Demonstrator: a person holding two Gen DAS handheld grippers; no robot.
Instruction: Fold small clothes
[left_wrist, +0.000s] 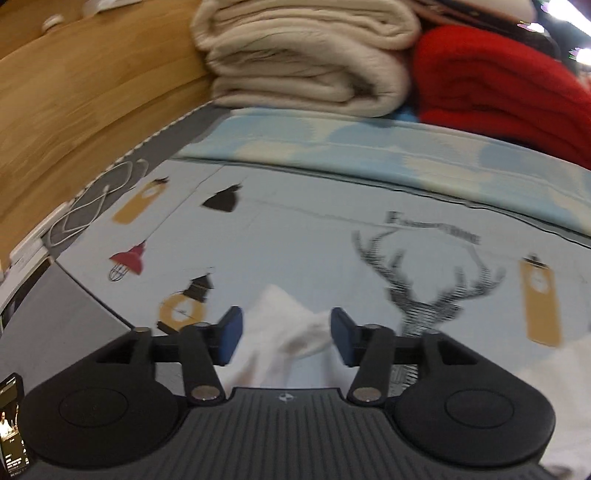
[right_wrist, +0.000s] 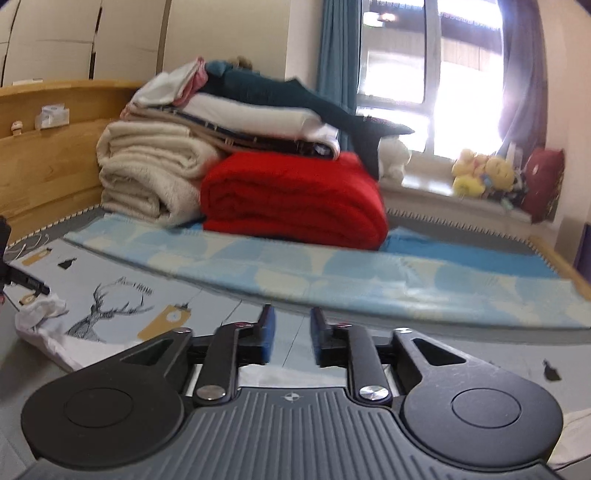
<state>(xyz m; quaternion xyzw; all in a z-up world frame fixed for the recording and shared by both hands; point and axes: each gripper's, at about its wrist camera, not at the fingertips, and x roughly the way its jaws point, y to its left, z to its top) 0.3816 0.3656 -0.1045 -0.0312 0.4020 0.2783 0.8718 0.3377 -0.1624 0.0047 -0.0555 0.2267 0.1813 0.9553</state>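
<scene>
Fingers (left_wrist: 236, 339) of both grippers stand apart, unclenched; white garment (left_wrist: 284, 332) beneath is partly hidden and blurred.

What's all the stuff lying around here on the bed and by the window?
white garment: one, white, crumpled on the bedsheet, between the left jaws
bedsheet: one, pale grey with deer and lantern prints
cream blanket: one, folded by the headboard
red blanket: one, folded beside the cream one
headboard: one, wooden
plush toys: several, mostly yellow, on the windowsill
phone: one, black, screen lit
left gripper: jaws open
right gripper: jaws open, empty
</scene>
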